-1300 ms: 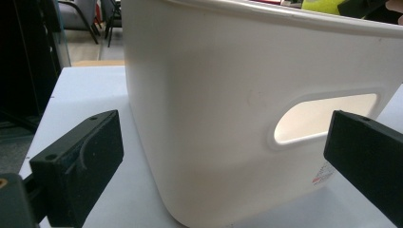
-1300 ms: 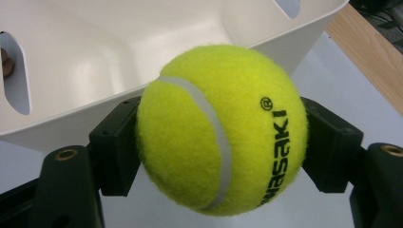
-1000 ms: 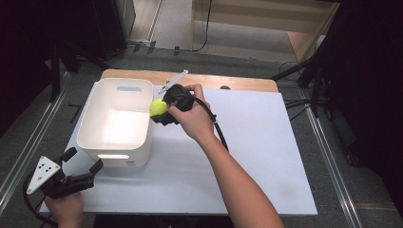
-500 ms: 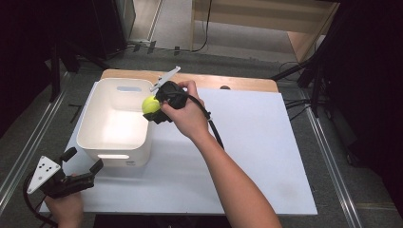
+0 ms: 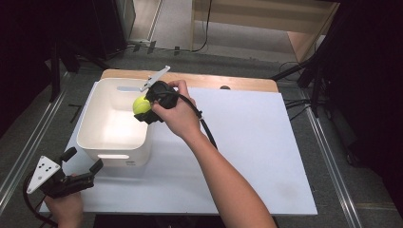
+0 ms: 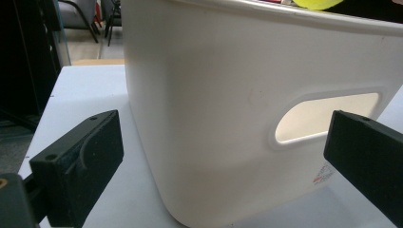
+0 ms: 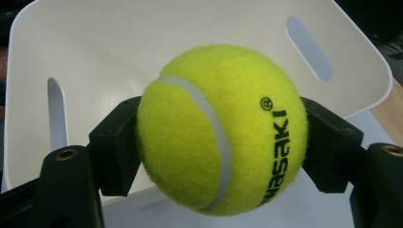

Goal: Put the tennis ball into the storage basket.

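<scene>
Tennis ball [image 5: 140, 104] held above white bin [image 5: 102, 142].

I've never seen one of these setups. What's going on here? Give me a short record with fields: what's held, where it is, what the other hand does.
held: a yellow tennis ball, clamped between the jaws of the right gripper
where: above the right side of the white bin, over its open inside
bin: stands on the white table, with cut-out handles in its walls
other hand: the left gripper sits near the table's front left corner, jaws open, pointed at the bin's near wall, holding nothing
</scene>
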